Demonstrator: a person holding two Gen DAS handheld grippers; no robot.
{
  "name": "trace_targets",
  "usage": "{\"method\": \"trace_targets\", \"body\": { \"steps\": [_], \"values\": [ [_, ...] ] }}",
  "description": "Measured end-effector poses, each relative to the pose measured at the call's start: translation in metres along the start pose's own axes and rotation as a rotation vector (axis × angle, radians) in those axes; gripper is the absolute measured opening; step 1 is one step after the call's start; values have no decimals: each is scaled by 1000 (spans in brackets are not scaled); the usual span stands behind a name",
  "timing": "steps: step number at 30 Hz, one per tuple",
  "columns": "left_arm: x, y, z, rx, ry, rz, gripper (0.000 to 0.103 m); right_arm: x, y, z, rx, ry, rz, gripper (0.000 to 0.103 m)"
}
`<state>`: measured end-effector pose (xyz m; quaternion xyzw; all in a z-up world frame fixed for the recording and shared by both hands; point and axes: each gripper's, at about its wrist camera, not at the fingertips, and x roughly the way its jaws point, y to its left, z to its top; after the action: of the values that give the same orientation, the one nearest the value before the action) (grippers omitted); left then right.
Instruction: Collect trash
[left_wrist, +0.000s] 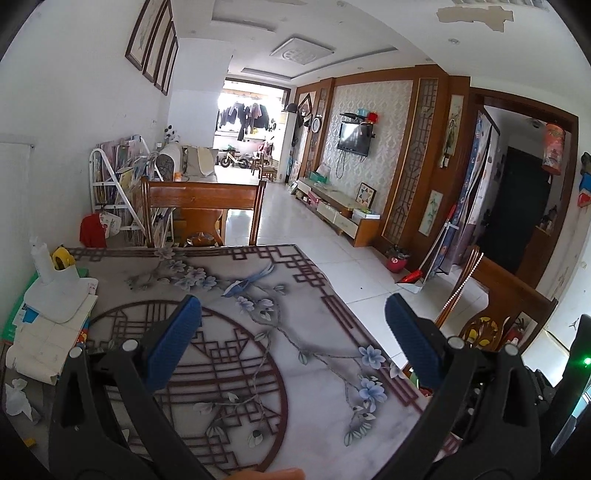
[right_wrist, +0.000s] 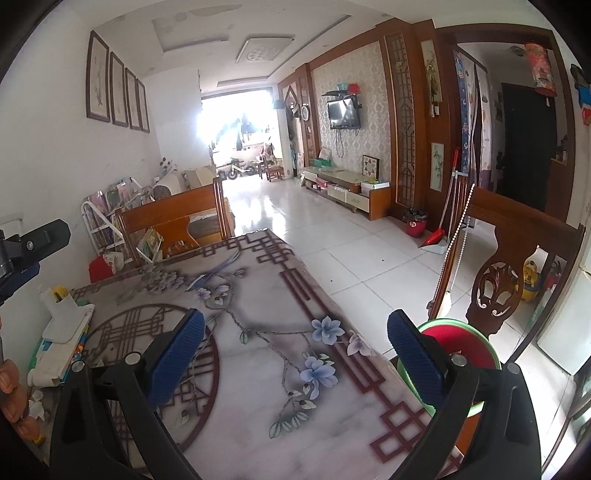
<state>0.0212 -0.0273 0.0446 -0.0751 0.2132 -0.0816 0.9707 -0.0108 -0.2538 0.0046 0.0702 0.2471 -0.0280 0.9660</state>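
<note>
Grippers: left hand-held gripper (left_wrist: 293, 317) and right hand-held gripper (right_wrist: 295, 330) both spread, empty, over surface (left_wrist: 295, 387) | trash: crumpled tissue (left_wrist: 16, 400) at left edge beside papers (left_wrist: 51, 328) | risk: snagging papers.

The table (left_wrist: 258, 369) has a smooth top that looks like shiny marble, with flowers and dark red lines printed on it. At its left edge lies a stack of paper and books (left_wrist: 51, 325), matt and a bit bent, with a crumpled white tissue (left_wrist: 16, 400) near the corner. The left gripper (left_wrist: 293, 319) has rough blue rubbery pads on dull black plastic, and the right gripper (right_wrist: 295, 330) looks the same. The chairs (left_wrist: 203, 206) are glossy brown wood. The floor (left_wrist: 332, 258) is shiny white tile. The bin (right_wrist: 461, 350) beside the table's right edge is smooth green plastic.
</note>
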Motion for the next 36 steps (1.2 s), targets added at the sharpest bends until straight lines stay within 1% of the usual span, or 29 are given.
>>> {"method": "trace_targets", "body": {
  "steps": [21, 27, 36],
  "values": [
    [-1, 2, -4, -4, 14, 1, 98, 0, -1, -5, 1, 10, 1, 96],
    [-1, 4, -5, -6, 16, 2, 98, 5, -3, -13, 1, 25, 3, 96],
    [8, 10, -15, -18, 39, 7, 98, 16, 1, -13, -3, 58, 18, 96]
  ]
}}
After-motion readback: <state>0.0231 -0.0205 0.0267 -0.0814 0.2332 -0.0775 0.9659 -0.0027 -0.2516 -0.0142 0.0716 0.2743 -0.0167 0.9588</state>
